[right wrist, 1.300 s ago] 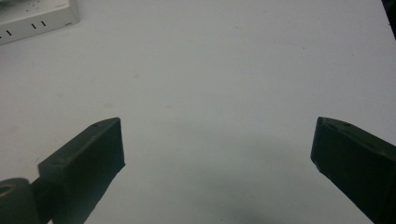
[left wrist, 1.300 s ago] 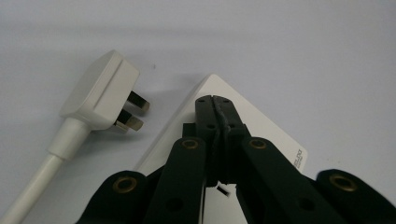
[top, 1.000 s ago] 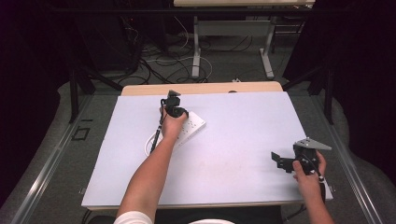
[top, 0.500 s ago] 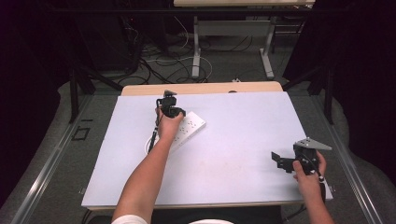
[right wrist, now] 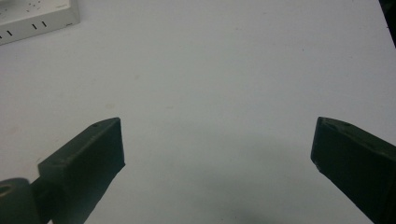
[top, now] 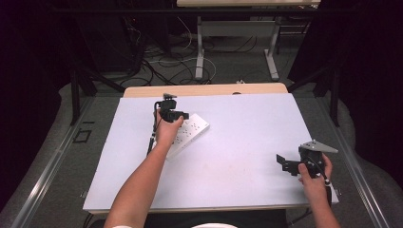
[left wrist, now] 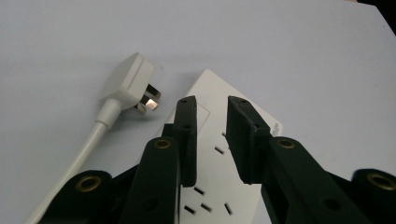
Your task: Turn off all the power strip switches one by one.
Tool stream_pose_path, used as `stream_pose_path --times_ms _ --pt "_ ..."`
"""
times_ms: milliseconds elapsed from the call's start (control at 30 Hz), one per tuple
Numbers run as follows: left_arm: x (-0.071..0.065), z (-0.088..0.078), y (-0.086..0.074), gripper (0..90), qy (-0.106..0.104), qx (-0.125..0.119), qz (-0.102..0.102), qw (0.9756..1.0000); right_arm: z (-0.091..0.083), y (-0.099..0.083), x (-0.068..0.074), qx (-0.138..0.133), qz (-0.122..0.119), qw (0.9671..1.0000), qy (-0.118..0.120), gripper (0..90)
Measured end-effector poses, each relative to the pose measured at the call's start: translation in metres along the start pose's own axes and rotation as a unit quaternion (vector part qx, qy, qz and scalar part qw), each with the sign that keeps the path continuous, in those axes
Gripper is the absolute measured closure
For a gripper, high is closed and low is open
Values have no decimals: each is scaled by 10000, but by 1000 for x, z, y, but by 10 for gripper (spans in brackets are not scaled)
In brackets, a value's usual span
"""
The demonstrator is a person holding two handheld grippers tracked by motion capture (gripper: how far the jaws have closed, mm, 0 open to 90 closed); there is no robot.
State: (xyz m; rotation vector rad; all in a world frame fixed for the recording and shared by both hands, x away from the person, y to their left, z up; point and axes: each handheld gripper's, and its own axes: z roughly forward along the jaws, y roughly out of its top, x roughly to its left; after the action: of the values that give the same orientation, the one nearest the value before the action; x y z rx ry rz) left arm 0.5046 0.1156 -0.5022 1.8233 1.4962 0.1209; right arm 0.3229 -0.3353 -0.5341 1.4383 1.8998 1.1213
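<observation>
Strip [top: 190, 133]: white, on worktop [top: 247, 156], lying diagonal, long axis near-left to far-right.
Plug [left wrist: 133, 81]: loose, just beside strip's end, prongs facing it.
Handling: likely rigid, light, smooth; grip plug body.
Left claw [left wrist: 210, 109]: over strip, jaws narrowly apart, empty.
Right claw [right wrist: 215, 140]: well right of strip, jaws wide apart.

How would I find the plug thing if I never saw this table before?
Start at the big pale tabletop and find the flat white rectangular power strip lying under the left gripper. Just beside one end of that strip, in the left gripper view, lies the white plastic plug. It is the chunky wedge with shiny metal prongs and a thick white cord trailing off.
</observation>
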Motion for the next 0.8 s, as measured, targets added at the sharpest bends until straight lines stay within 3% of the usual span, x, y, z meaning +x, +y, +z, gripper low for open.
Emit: stream_pose_path --times_ms 67,200,433,500,533,633,800 --pt "1 -4 -2 707 -15 73 111 9999 0 0 1 15 46 10000 -2 21" --pt "2 -10 -7 659 -126 107 106 9998 -1 0 1 12 30 10000 -16 21" --pt "5 -27 -15 545 -271 -33 237 9993 -1 0 1 60 42 10000 34 21" --pt "5 -31 -19 492 -184 -209 398 9988 -1 0 1 53 36 10000 36 21" --pt "6 -35 -20 478 -182 -134 489 9985 -1 1 1 50 37 10000 33 21" --pt "6 -43 -26 418 -84 -335 536 9980 -1 1 1 50 39 10000 33 21" --pt "10 -59 -35 336 -99 -599 582 9965 -2 1 2 64 25 10000 15 21"
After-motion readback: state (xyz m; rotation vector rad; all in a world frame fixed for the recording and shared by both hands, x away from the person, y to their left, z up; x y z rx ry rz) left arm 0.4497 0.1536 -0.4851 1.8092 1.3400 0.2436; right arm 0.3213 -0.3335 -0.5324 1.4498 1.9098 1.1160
